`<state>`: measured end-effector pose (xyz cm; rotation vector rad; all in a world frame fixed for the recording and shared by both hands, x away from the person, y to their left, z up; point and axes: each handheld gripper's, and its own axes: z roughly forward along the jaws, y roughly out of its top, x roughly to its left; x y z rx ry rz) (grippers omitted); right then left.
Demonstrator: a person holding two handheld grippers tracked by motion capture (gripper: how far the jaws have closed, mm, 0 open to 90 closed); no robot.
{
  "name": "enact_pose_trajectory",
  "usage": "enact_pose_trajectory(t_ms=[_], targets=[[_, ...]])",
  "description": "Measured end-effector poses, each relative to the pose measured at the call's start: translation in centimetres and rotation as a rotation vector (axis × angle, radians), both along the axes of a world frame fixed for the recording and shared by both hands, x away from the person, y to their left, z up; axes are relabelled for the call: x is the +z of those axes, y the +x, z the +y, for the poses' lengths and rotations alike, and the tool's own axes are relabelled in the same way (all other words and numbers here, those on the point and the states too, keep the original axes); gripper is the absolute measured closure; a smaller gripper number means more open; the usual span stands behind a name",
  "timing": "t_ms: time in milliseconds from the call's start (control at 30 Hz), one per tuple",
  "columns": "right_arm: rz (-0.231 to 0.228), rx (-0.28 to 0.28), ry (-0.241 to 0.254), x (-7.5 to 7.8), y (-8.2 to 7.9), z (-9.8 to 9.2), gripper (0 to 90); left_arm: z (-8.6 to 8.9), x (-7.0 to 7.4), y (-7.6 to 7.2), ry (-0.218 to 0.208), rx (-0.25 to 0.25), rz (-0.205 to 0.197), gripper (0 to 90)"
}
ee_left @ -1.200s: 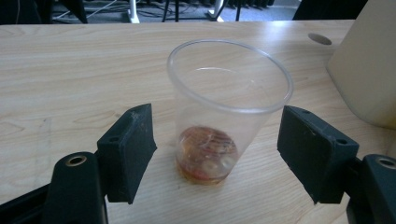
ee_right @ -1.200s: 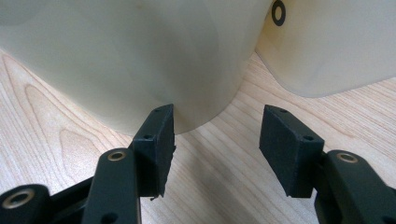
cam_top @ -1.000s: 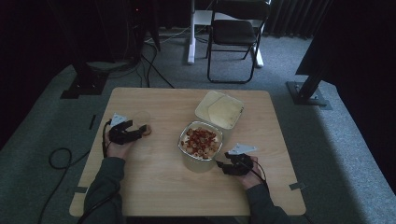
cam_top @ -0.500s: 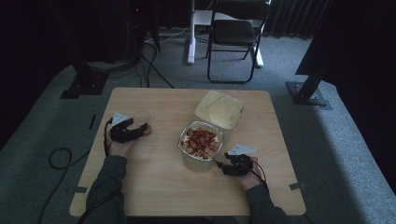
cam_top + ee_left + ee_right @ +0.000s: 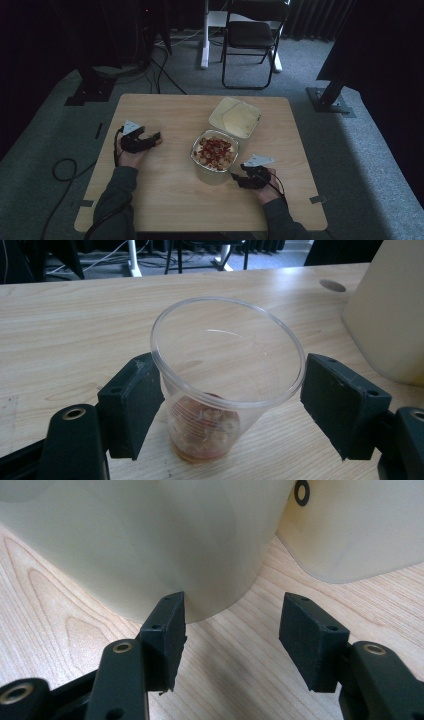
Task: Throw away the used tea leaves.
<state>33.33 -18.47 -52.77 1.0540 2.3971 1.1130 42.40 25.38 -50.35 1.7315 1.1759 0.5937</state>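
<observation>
A clear plastic cup (image 5: pixel 200 430) with a little reddish food at its bottom stands upright on the wooden table (image 5: pixel 165 200). My left gripper (image 5: pixel 232 385) is open around it, with the left jaw close against the cup's wall and the right jaw apart from it. In the high view the cup (image 5: pixel 152 129) sits at the left gripper (image 5: pixel 156 136) on the table's left side. A pale tub (image 5: pixel 207 176) of red and beige food stands mid-table. My right gripper (image 5: pixel 236 177) rests open just right of it, its jaws empty and facing the tub's wall (image 5: pixel 150 540).
The tub's pale lid (image 5: pixel 235 117) lies behind the tub, towards the far right, and shows as a pale shape (image 5: pixel 340 530) in the right gripper view. A folding chair (image 5: pixel 250 35) and cables lie on the floor beyond the table.
</observation>
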Motion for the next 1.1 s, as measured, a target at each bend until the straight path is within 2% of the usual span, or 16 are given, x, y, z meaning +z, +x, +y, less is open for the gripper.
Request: enact_pose_trajectory(t_ms=[167,267,300,400,600,700,833,1100], targets=[[0.004,-0.004,0.005,0.0,0.0,0.0,41.9,-0.2,-0.1,-0.2,0.017,-0.001,-0.003,24.4],[0.004,-0.002,0.001,0.0,0.1,-0.1,40.7,-0.3,-0.2,-0.2,0.034,0.001,0.0,21.1],[0.003,-0.002,0.0,0.0,0.2,-0.1,40.1,-0.4,-0.4,-0.2,0.057,0.005,-0.002,21.1],[0.008,0.0,0.005,-0.1,0.3,-0.1,38.9,-0.4,-0.7,0.0,0.071,0.01,0.008,18.8],[0.01,-0.001,0.007,-0.1,0.4,0.0,38.8,-0.4,-0.5,0.7,0.059,0.029,0.002,18.9],[0.011,0.002,0.006,-0.1,0.5,0.0,38.1,-0.4,-0.5,1.0,0.062,0.023,0.007,22.9],[0.012,0.003,0.006,-0.1,0.6,0.0,37.8,-0.4,-0.5,0.9,0.066,0.033,-0.003,28.4],[0.009,-0.001,0.008,-0.1,0.5,0.0,37.9,-0.7,-0.5,0.7,0.075,0.034,-0.013,28.2]])
